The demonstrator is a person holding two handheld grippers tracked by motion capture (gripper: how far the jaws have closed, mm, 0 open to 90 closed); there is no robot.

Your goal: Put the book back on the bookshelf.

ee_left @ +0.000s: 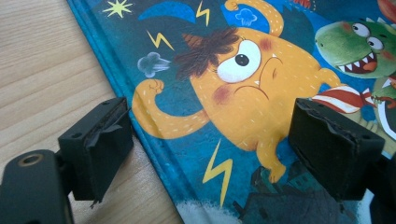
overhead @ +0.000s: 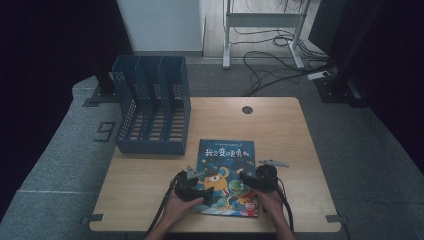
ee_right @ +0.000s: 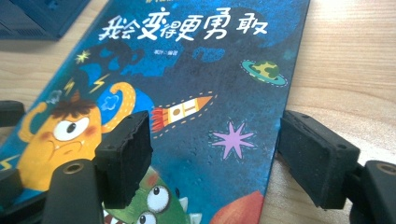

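High view: hands (overhead: 182, 205) flanking book (overhead: 226, 165).

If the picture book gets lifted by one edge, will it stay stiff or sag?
The picture book lies flat with a straight, thin edge, so probably a thin hardcover: fairly stiff and light. Its glossy-looking cover may slip in the left tool, whose jaws straddle its edge.

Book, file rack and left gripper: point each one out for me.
Book (overhead: 226, 155), high view, on the cover's upper half below the title.
File rack (overhead: 150, 146), high view, on its front wall.
Left gripper (ee_left: 210, 154), left gripper view, midway between its fingertips, jaws apart.
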